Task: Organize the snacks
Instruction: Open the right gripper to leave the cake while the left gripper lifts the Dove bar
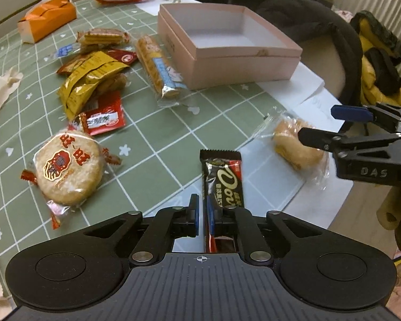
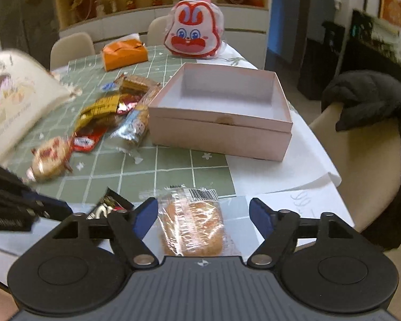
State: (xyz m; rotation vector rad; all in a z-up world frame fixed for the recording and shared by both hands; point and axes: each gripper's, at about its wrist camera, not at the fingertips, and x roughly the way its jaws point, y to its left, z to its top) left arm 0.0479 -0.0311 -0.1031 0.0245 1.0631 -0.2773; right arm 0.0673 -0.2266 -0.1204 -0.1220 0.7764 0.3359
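My left gripper (image 1: 202, 203) is shut on the near end of a black Dove chocolate bar (image 1: 223, 178), which sticks out forward over the table's front edge. A clear-wrapped golden pastry (image 2: 192, 227) lies on white paper near the table's right edge. My right gripper (image 2: 203, 210) is open and straddles the pastry, with a gap between each blue pad and the wrapper. In the left wrist view the right gripper (image 1: 316, 123) reaches in from the right over the pastry (image 1: 294, 147). An open, empty pink box (image 1: 227, 61) stands further back on the table.
Several loose snacks lie left of the pink box (image 2: 216, 136): a round rice cracker (image 1: 69, 168), a yellow packet (image 1: 91, 80), a red packet (image 1: 104, 117), a long biscuit pack (image 1: 157, 64). Behind are an orange tissue box (image 1: 48, 18) and a rabbit bag (image 2: 195, 32). A chair with a dark coat (image 2: 374, 107) stands right of the table.
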